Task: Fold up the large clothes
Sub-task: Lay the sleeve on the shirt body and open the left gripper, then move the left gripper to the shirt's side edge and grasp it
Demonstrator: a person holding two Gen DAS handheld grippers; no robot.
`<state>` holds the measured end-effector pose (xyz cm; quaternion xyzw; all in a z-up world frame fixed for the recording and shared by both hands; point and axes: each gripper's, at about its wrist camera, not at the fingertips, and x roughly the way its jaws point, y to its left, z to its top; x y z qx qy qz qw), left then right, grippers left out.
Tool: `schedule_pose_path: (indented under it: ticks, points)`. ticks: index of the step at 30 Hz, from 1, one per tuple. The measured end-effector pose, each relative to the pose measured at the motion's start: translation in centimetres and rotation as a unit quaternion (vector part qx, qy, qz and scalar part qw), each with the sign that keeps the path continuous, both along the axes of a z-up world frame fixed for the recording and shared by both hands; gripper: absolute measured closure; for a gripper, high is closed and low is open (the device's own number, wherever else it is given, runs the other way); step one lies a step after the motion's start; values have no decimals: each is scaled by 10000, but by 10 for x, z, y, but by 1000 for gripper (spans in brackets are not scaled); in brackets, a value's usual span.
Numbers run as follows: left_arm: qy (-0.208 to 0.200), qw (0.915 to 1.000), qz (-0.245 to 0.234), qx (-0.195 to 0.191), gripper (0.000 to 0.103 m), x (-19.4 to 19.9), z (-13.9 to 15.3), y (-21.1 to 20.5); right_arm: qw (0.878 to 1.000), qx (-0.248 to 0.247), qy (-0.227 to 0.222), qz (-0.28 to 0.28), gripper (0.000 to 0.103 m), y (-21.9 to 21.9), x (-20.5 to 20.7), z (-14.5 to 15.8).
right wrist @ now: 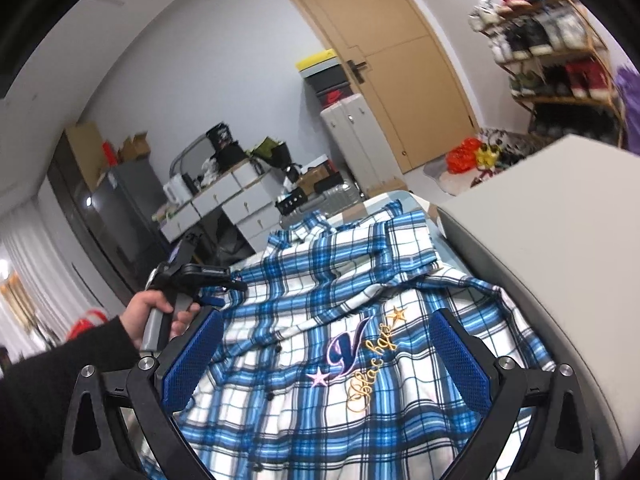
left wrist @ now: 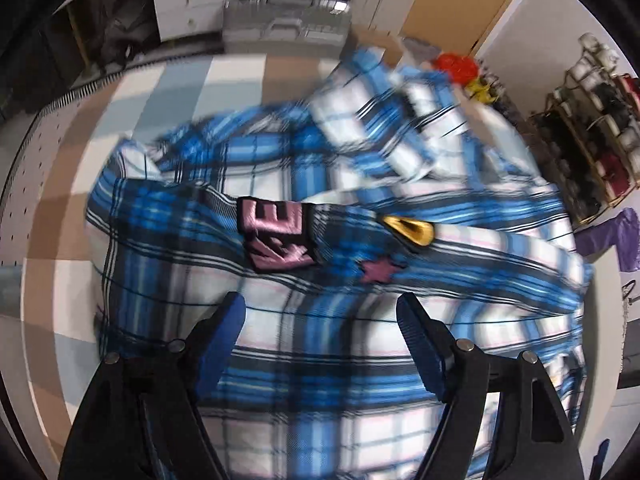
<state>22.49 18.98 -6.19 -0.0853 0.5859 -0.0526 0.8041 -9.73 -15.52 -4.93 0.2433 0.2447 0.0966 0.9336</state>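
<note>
Item: shirt (right wrist: 352, 344), blue and white plaid, large. It lies spread and rumpled over a surface covered in a cloth (left wrist: 132, 92) of tan, grey and white checks. Whether that surface is a bed or a worktop cannot be told. The landmark for all places below is the shirt.

Markings on the shirt: in the right wrist view, an embroidered letter V (right wrist: 346, 350) in purple and pink, gold script (right wrist: 370, 372) just beside it, a pink star (right wrist: 318, 378) and a gold star (right wrist: 398, 314). In the left wrist view, a pink lettered patch (left wrist: 276, 236) and a gold shape (left wrist: 410, 230); this view is blurred.

Left gripper (left wrist: 320, 316): wide open, fingers (left wrist: 224, 336) spread apart above the plaid, nothing between them. Whether the tips touch the fabric cannot be told. In the right wrist view it shows at the shirt's left edge, gripped by the person's hand (right wrist: 160, 316).

Right gripper (right wrist: 326, 332): wide open, blue pads (right wrist: 460, 360) well apart, the embroidered front of the shirt between and beneath them, nothing clamped.

Surroundings: beyond the shirt, a tan door (right wrist: 392, 52); a shoe rack (right wrist: 560, 52) to the right of the door; white drawers (right wrist: 236, 200) behind the shirt's far edge; a red bag (right wrist: 462, 156) on the floor by the door.
</note>
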Motion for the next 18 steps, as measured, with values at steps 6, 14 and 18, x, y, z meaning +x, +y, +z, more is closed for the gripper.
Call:
schedule_pose_path:
  ticks: [6, 14, 18]
  points:
    - [-108, 9998, 87, -156, 29, 6, -9, 8, 9990, -299, 28, 330, 0, 17, 8, -5]
    - [-315, 9990, -226, -226, 29, -27, 16, 10, 9968, -590, 346, 403, 0, 23, 16, -15]
    - [-248, 9975, -602, -271, 29, -79, 20, 10, 9947, -599, 726, 412, 0, 23, 24, -27]
